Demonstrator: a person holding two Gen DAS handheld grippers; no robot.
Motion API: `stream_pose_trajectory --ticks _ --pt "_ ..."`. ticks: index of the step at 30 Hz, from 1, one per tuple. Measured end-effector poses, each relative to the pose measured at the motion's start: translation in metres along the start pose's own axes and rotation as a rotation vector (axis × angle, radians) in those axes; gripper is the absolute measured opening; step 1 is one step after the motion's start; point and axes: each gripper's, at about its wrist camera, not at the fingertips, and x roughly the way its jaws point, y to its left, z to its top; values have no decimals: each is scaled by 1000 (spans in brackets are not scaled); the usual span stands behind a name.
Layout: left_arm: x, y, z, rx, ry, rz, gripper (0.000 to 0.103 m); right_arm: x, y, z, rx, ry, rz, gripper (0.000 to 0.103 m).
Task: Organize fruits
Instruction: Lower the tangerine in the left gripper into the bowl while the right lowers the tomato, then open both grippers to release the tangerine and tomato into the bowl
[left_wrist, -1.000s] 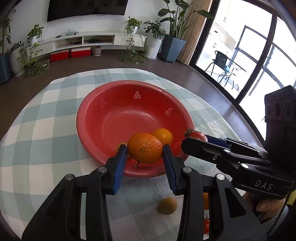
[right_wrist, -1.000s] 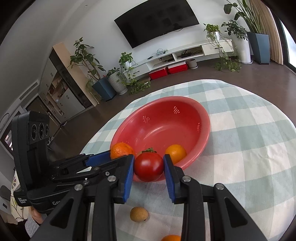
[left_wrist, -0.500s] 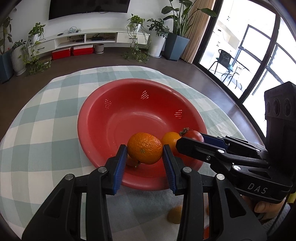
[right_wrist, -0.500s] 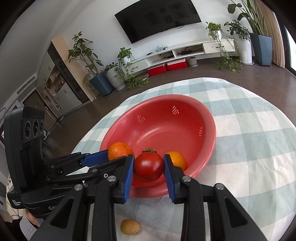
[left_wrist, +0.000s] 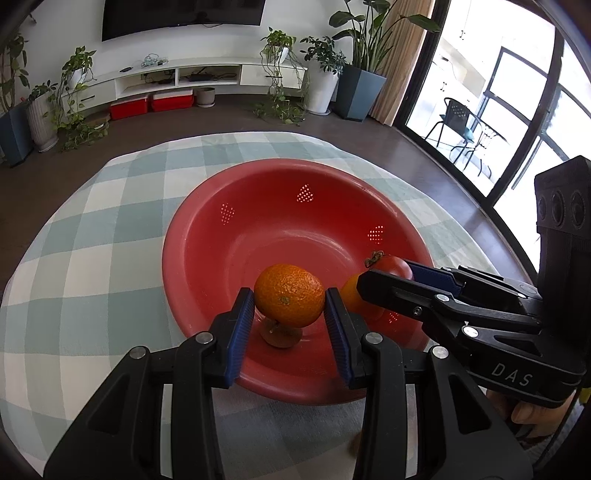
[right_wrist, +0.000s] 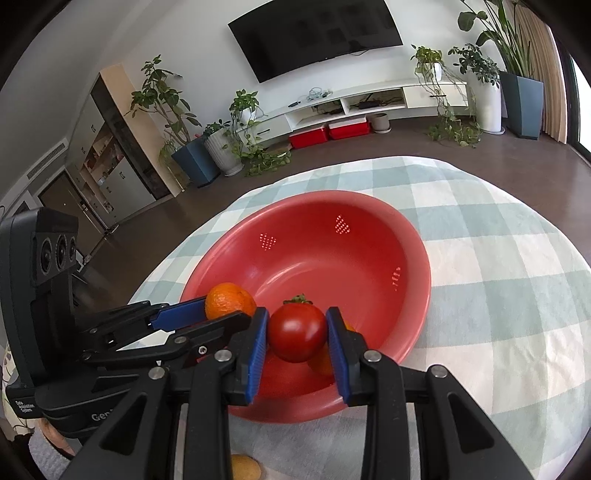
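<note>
Counting two grippers, one red bowl (left_wrist: 207, 236), three round fruits over or in it: two oranges, one tomato, plus a brown fruit lying on the checked cloth (right_wrist: 498, 266) just outside the bowl's near rim. Left gripper (left_wrist: 289, 306) clamping an orange (left_wrist: 289, 294) above the bowl's near side; right gripper (right_wrist: 297, 330) squeezing the tomato (right_wrist: 297, 331) beside it. Second orange (left_wrist: 349, 297) sitting inside, half hidden. Having pushed both fruits further over the bowl than a second ago

Dark floor (left_wrist: 229, 118), wall-mounted television (right_wrist: 317, 33), white media shelf (right_wrist: 354, 101), potted plants (left_wrist: 364, 48).
</note>
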Motion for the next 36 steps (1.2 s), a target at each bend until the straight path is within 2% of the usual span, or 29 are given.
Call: stream_pose_trajectory --ticks 15,28,36 --pt "3 1 3 16 -20 49 37 6 0 7 -14 -8 -35 36" --pt "2 1 2 24 -28 58 37 5 -1 5 -8 -13 -38 35" --pt "-7 0 -1 17 -37 59 37 -9 4 0 -11 -34 -41 35"
